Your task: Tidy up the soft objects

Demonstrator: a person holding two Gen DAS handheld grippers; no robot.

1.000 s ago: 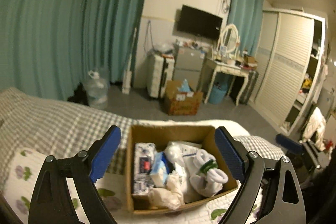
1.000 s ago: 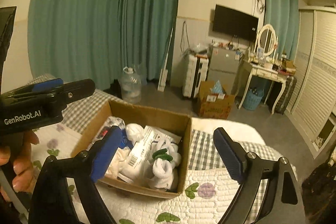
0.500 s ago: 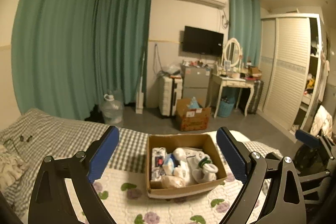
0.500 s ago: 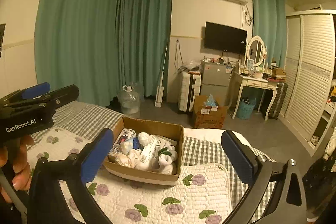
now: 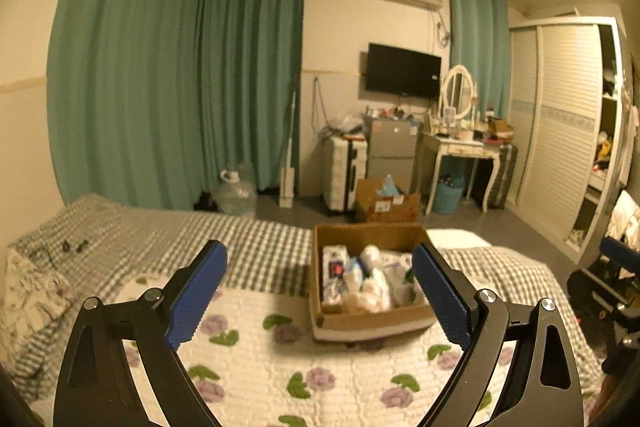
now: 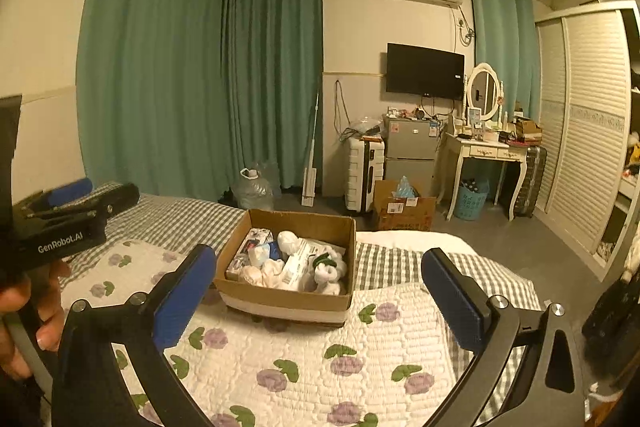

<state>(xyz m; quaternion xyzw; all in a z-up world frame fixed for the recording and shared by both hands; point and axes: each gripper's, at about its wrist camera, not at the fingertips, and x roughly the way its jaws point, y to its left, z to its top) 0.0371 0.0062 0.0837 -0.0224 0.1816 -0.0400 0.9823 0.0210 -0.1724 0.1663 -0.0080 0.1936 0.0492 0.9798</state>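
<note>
A brown cardboard box (image 5: 370,317) stands on the bed, filled with several white rolled socks and soft packets (image 5: 366,281). It also shows in the right wrist view (image 6: 280,297), with its contents (image 6: 296,265). My left gripper (image 5: 320,291) is open and empty, held back from the box with the box's left part between its blue pads. It also shows from the side at the left of the right wrist view (image 6: 72,215). My right gripper (image 6: 316,301) is open and empty, well short of the box.
The box sits on a white quilt with purple flowers (image 6: 320,359) over a grey checked sheet (image 5: 192,239). Beyond the bed are a water jug (image 6: 254,189), a second cardboard box on the floor (image 6: 404,207), a white suitcase (image 6: 364,173), a dressing table (image 6: 488,155) and a wardrobe (image 6: 588,131).
Both grippers have drawn back and up from the box, which now looks smaller and farther away. Both stay open and empty.
</note>
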